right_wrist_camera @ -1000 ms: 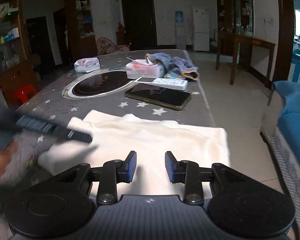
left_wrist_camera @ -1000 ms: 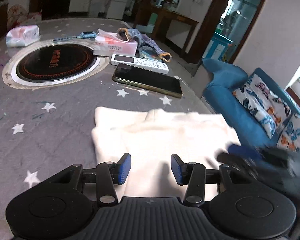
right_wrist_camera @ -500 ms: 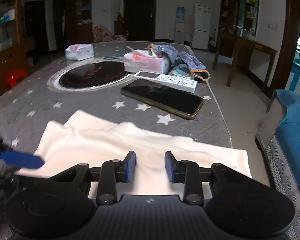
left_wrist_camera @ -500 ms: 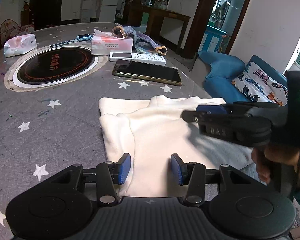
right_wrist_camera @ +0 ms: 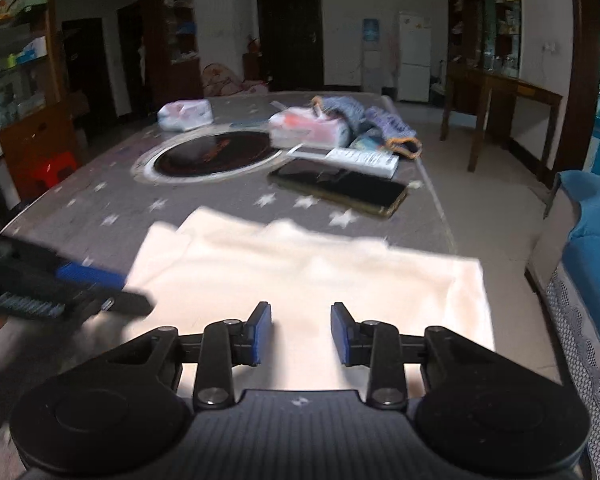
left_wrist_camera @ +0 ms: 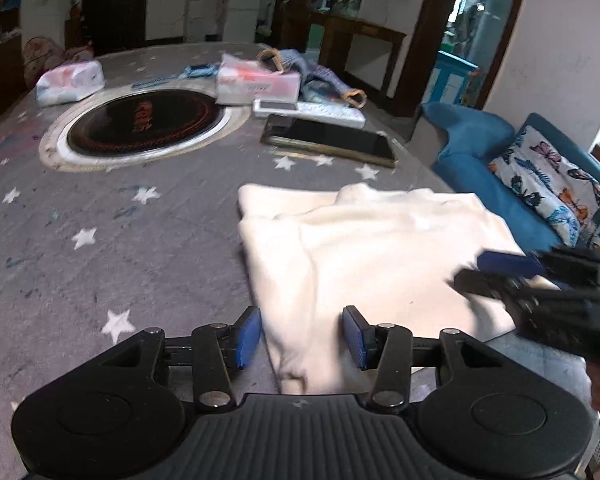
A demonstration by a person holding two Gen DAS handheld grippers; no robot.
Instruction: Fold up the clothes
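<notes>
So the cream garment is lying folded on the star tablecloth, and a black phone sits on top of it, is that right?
Not quite. The black phone lies on the star tablecloth beyond the cream garment, apart from it, not on top. The left wrist view shows bare cloth between them.

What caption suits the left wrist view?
Open left gripper over a folded cream fabric garment on the grey star-printed tablecloth.

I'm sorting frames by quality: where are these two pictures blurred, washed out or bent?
Left wrist view: the right gripper is smeared by motion at the right edge; the white garment is bright but readable. Right wrist view: the whole picture is soft, the garment is washed out near its front edge, and the left gripper is blurred. Both views bow straight lines toward the edges.
</notes>
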